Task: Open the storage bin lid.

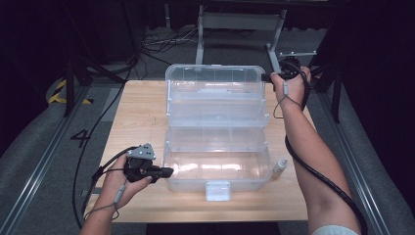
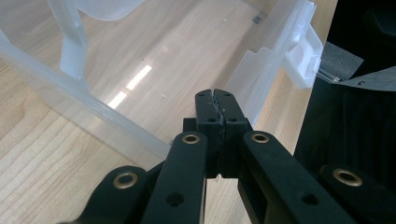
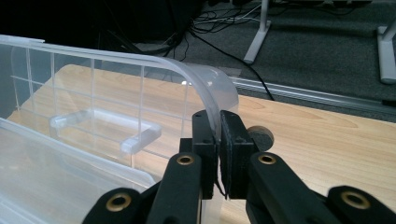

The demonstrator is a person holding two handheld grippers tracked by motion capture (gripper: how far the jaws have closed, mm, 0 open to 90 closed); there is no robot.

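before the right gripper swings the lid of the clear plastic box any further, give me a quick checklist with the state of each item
1. Right gripper clamped on the rim of the clear plastic lid: ok, the jaws pinch its curved corner edge.
2. Left gripper steadying the clear plastic box base: cannot tell; its jaws are shut on nothing, tips at the base's wall.
3. Inside of the base free of items: ok, bare wood shows through.
4. Small white bottle out of the lid's path: ok, it stands on the light wooden table beside the base.
5. White front latch released: ok, it hangs loose.
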